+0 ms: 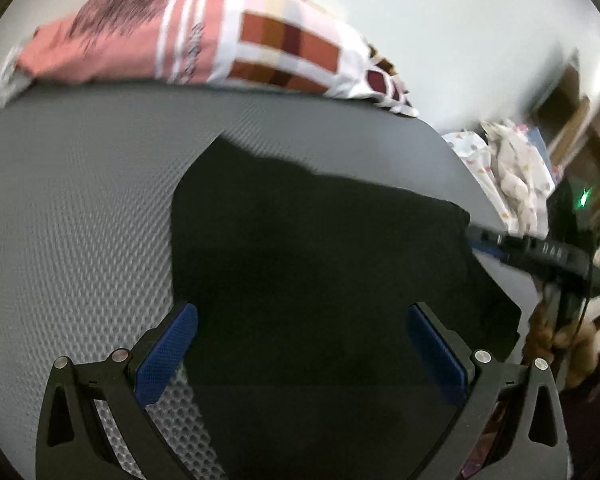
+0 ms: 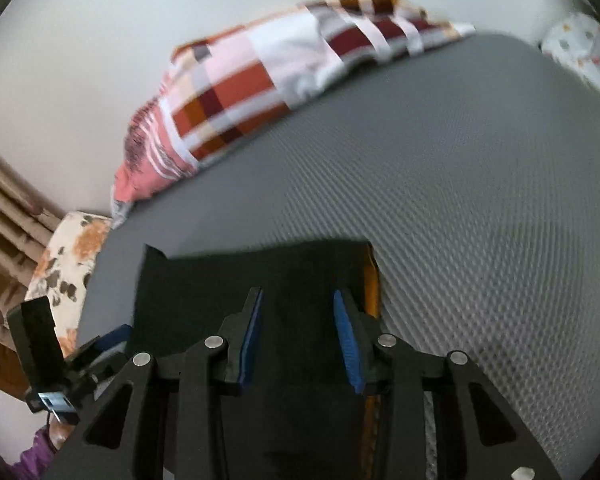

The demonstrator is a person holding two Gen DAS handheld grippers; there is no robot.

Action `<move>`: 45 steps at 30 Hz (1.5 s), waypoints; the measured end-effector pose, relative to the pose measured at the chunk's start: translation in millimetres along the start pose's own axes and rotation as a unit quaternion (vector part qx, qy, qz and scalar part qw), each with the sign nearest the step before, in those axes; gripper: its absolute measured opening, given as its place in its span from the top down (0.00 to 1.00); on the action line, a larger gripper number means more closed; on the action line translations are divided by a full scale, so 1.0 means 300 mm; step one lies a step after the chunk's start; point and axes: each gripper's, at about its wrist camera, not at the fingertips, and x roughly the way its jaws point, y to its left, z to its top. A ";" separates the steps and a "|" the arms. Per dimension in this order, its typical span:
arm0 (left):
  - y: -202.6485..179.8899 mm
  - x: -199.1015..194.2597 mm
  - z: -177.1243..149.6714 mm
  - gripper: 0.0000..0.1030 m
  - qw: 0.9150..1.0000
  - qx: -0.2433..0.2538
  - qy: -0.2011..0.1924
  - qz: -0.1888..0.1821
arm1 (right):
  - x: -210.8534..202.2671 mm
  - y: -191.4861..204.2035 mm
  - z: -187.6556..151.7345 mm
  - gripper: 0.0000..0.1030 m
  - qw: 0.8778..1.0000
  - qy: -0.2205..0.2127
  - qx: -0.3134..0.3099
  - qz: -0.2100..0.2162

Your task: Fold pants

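Black pants (image 1: pixel 320 248) lie flat on a grey textured mattress (image 1: pixel 80 208). My left gripper (image 1: pixel 302 320) is wide open and empty, its blue pads (image 1: pixel 168 352) straddling the near edge of the pants. My right gripper (image 2: pixel 298 304) is partly open just above the pants (image 2: pixel 228 292); nothing shows between its blue pads (image 2: pixel 346 340). An orange strip (image 2: pixel 370 280) shows along the right edge of the pants. The right gripper also shows in the left wrist view (image 1: pixel 476 236), at the far right corner of the pants. The left gripper shows in the right wrist view (image 2: pixel 112 338).
A pink, white and plaid quilt (image 1: pixel 228 36) lies bunched along the far edge of the mattress, also in the right wrist view (image 2: pixel 260 80). A white patterned cloth (image 1: pixel 504 172) lies off the right side. A floral cushion (image 2: pixel 72 256) and curtains (image 2: pixel 4 208) stand at left.
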 end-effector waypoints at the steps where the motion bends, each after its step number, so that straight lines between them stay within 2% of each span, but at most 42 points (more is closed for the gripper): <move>1: 0.022 0.005 -0.008 0.00 1.000 -0.014 0.001 0.000 | 0.011 -0.014 -0.016 0.67 1.000 0.002 0.007 0.001; 5: 0.085 -0.003 -0.023 0.00 0.999 -0.048 -0.003 -0.002 | 0.006 0.011 -0.047 0.67 1.000 -0.006 -0.023 -0.016; 7: 0.089 -0.018 -0.023 0.00 0.999 -0.052 -0.004 -0.002 | -0.036 0.008 -0.051 0.65 1.000 -0.017 -0.009 -0.002; 8: 0.085 -0.039 -0.023 0.00 0.999 -0.050 -0.015 0.000 | -0.080 0.009 -0.064 0.65 0.999 -0.037 -0.004 0.018; 10: 0.063 -0.077 -0.025 0.00 0.999 -0.039 -0.031 0.005 | -0.151 0.023 -0.106 0.65 0.998 -0.056 -0.012 0.027; 12: 0.022 -0.104 -0.034 0.00 0.999 -0.011 -0.037 0.014 | -0.198 0.034 -0.178 0.65 0.998 -0.053 -0.025 0.026; 15: -0.048 -0.101 -0.069 0.00 0.998 0.044 -0.023 0.038 | -0.215 0.035 -0.291 0.66 0.999 -0.028 -0.043 -0.006; 17: -0.068 -0.096 -0.102 0.00 0.997 0.062 -0.012 0.044 | -0.242 0.033 -0.359 0.67 0.998 -0.037 -0.045 -0.009; 20: -0.074 -0.078 -0.144 0.00 0.996 0.070 0.001 0.056 | -0.224 0.035 -0.400 0.67 0.997 -0.026 -0.063 -0.029; 22: -0.055 -0.074 -0.164 0.00 0.997 0.053 0.008 0.054 | -0.215 0.019 -0.413 0.65 0.997 -0.035 -0.067 -0.031; 24: -0.033 -0.074 -0.171 0.00 0.998 0.033 0.013 0.050 | -0.209 -0.019 -0.404 0.60 0.999 -0.016 -0.038 -0.007; 25: -0.028 -0.081 -0.173 0.00 0.998 0.028 0.010 0.050 | -0.220 -0.056 -0.399 0.60 1.000 -0.013 0.001 0.020; 28: -0.026 -0.104 -0.171 0.00 0.999 0.025 0.000 0.047 | -0.259 -0.100 -0.388 0.60 0.997 -0.038 0.034 0.051; 32: -0.037 -0.097 -0.177 0.00 0.998 0.032 0.007 0.051 | -0.269 -0.157 -0.352 0.60 0.986 -0.042 0.099 0.131; 33: -0.038 -0.092 -0.177 0.00 0.998 0.033 0.010 0.050 | -0.260 -0.169 -0.336 0.60 0.983 -0.038 0.111 0.139; 35: -0.040 -0.085 -0.179 0.00 0.998 0.031 0.017 0.050 | -0.242 -0.168 -0.304 0.69 0.984 -0.032 0.113 0.135; 36: -0.040 -0.084 -0.181 0.00 0.998 0.031 0.018 0.052 | -0.228 -0.159 -0.290 0.86 0.986 -0.021 0.104 0.125; 37: -0.040 -0.084 -0.181 0.00 0.998 0.030 0.019 0.053 | -0.211 -0.146 -0.277 0.90 0.990 -0.003 0.094 0.105; 40: -0.035 -0.089 -0.176 0.00 0.998 0.028 0.018 0.053 | -0.203 -0.138 -0.254 0.92 0.987 0.022 0.113 0.110; 43: -0.027 -0.099 -0.167 0.00 0.998 0.021 0.018 0.052 | -0.271 -0.114 -0.243 0.95 0.978 0.011 0.132 0.162; 45: -0.025 -0.111 -0.160 0.00 0.999 0.017 0.014 0.048 | -0.312 -0.098 -0.248 0.95 0.973 0.006 0.142 0.180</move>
